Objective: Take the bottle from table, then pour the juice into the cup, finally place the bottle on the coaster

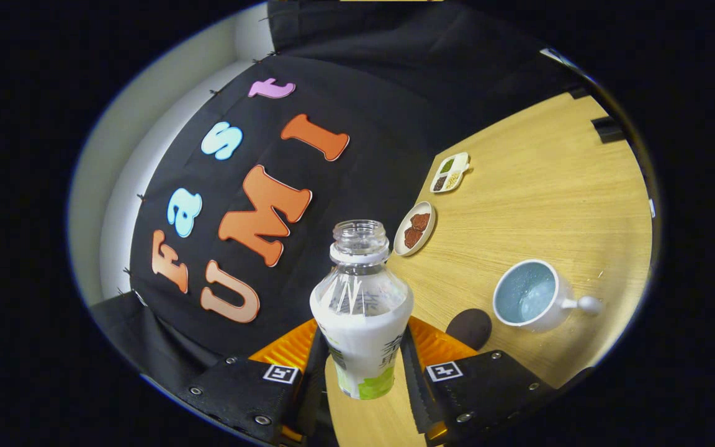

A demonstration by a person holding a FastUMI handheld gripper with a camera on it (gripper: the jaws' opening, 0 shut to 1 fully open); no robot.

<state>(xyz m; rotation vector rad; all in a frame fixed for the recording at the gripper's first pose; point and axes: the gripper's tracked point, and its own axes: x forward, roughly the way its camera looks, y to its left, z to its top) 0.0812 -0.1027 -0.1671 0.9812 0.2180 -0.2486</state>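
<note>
Bottle [362, 310] held between the fingers [314, 366], both pressed against its lower body, one on each side. Cap off, neck open, clear upper part, white liquid filling the lower half. Label on the bottle white with a green band at the base; dark printed characters present but too small and curved to read. Square black-and-white marker tags [280, 373] fixed on the gripper [362, 372] housings on either side of the bottle. Whole view tilted, wooden surface [537, 205] slanting up to the right, gripper therefore rolled to one side with the bottle still pointing along the fingers. Cup [534, 297] standing on the surface right of the bottle, white outside, pale blue inside, handle pointing away from the bottle. Round dark coaster [469, 328] lying flat between bottle and cup, just beside the right finger, apart from the cup. Small round dish [415, 228] with brown pieces beyond the bottle; divided tray [450, 172] with assorted contents farther on, near the black cloth wall [357, 124].
</note>
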